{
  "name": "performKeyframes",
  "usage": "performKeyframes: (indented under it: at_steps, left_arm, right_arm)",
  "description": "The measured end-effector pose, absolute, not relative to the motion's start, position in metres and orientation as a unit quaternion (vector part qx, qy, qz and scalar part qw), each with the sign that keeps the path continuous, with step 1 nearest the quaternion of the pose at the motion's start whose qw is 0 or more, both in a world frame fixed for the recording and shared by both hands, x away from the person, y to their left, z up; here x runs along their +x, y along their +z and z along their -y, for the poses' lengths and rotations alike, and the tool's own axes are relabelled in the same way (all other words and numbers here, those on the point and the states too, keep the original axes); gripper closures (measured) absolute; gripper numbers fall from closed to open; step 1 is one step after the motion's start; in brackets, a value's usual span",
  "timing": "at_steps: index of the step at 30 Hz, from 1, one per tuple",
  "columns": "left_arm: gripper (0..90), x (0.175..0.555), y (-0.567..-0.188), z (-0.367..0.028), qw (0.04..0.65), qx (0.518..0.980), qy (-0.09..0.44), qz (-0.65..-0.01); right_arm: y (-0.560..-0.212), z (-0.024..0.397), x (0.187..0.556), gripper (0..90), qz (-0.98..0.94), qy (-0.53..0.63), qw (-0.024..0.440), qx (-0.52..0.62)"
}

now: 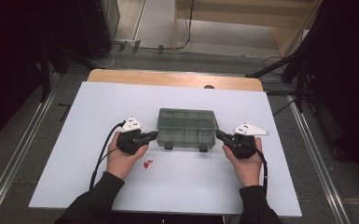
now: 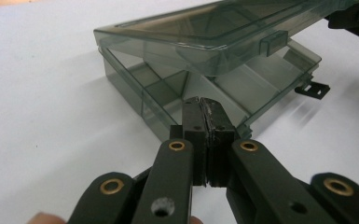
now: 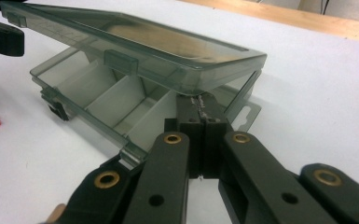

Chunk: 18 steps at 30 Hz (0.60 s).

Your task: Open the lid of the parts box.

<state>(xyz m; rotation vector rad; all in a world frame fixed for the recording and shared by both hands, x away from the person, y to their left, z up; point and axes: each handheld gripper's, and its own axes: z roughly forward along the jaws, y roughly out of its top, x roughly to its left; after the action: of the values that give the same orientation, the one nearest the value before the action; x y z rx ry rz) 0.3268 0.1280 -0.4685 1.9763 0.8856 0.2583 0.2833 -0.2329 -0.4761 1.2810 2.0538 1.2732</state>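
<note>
Compartment box, smoky and see-through, lies at the middle of the white surface between the two tools, its lid raised partway above the tray. Left tool has its two black jaws pressed together with nothing between them; in the left gripper view its tip sits against the near corner of the box, at the tray's rim under the lifted lid. Right tool is likewise closed on itself, holding nothing, and in the right gripper view its tip pokes in at the opposite end of the box, just beneath the lid's edge and above the tray. Inside the tray, dividers mark off several compartments. Two small black latches hang at the front edge of the box. A few tiny red pieces lie on the surface near the left hand, apart from the box. The right hand grips its tool from behind.
</note>
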Motion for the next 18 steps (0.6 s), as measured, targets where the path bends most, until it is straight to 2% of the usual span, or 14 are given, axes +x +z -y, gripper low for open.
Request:
performKeyframes:
  at_steps: [4, 6, 18]
  left_arm:
    - [88.1, 0.329, -0.466, -0.123, 0.464, 0.800, 0.109, -0.364]
    - [84.1, 0.330, -0.466, -0.121, 0.468, 0.795, 0.114, -0.368]
    - [85.0, 0.344, -0.465, -0.118, 0.469, 0.786, 0.130, -0.381]
  right_arm:
    - [-0.472, 0.234, 0.286, 90.0, -0.731, 0.462, 0.201, 0.461]
    - [-0.470, 0.234, 0.288, 90.0, -0.727, 0.463, 0.197, 0.467]
    - [-0.462, 0.227, 0.309, 90.0, -0.731, 0.460, 0.191, 0.466]
